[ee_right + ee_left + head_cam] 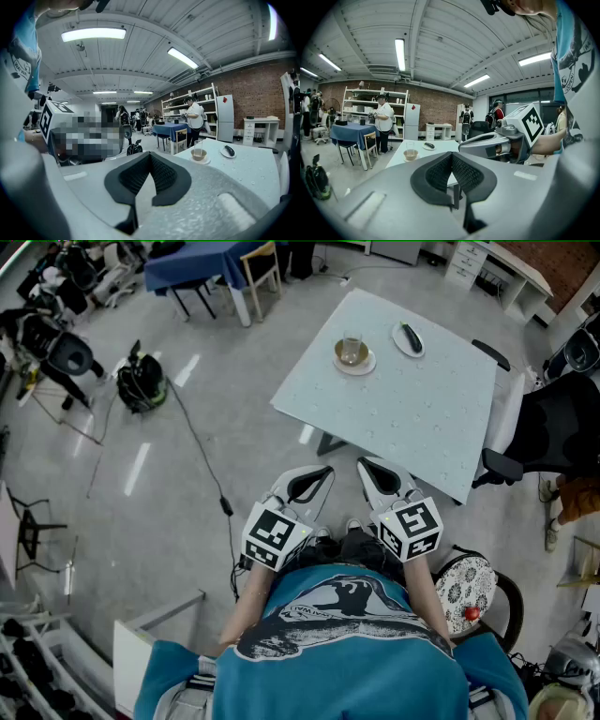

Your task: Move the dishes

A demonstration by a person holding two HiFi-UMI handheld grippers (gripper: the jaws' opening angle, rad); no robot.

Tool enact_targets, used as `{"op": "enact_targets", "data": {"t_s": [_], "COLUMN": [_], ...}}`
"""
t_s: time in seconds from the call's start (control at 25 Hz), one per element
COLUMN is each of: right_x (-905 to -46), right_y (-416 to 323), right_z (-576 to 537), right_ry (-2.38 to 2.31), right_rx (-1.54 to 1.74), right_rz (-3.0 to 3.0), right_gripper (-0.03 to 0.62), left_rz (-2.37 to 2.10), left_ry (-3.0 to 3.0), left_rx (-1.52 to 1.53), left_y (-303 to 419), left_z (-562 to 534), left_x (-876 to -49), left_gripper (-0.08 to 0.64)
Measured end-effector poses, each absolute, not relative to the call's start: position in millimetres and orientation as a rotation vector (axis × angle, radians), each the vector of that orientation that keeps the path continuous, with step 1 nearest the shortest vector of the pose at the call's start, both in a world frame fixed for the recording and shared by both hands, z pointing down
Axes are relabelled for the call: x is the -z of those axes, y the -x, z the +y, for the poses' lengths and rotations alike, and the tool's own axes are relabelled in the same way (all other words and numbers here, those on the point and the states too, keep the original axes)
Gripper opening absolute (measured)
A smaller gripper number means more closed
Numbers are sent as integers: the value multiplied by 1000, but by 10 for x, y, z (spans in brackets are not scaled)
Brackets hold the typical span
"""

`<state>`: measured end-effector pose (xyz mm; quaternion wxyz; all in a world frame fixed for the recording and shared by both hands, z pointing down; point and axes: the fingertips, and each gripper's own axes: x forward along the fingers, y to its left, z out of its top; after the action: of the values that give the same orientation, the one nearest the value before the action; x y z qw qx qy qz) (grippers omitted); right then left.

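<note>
1. Tongs status: the left tongs point(452, 159) and the right tongs point(150, 161) are both sitting pressed together and pinching nothing. The person point(342, 652) is holding them close to the body, side by side, aiming slightly downward.
2. Dish location: the dishes are standing at the far end of the white surface point(422, 418), well apart from both tongs. A saucer point(354, 362) is carrying a glass point(352, 345), and a small plate point(409, 339) is lying just beside it with a dark item point(411, 336) on top.
3. Step in hand, as judged: the person is approaching the surface, and no dish is being touched yet.
4. Recommended procedure: spread the tongs before reaching the dishes. Grip the saucer by its rim and keep it level, since the tall glass is likely to tip.
5. Visibility limits: the glass appears to be standing in a brown bowl point(199, 156), but it is showing too small to confirm. The dark item is not identifiable at this range. The person's torso is covering the floor directly below the tongs.
</note>
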<state>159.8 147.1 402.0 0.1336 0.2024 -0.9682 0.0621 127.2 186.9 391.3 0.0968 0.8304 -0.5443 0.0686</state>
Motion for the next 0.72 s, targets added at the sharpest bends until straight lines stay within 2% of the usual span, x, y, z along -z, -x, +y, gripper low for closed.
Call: {"op": "enact_targets", "data": {"t_s": [0.72], "right_x": [-4117], "right_y": [-1583], "right_z": [1451], "right_ry": [-593], "right_rx": [-273], "right_rz": [-2815], "right_gripper": [3], "left_rz": [-1612], "left_ry": [-2434], "left_rx": [-203], "left_y": [-1202], "left_z": [1858], "left_x": [-3981], "left_gripper": [14]}}
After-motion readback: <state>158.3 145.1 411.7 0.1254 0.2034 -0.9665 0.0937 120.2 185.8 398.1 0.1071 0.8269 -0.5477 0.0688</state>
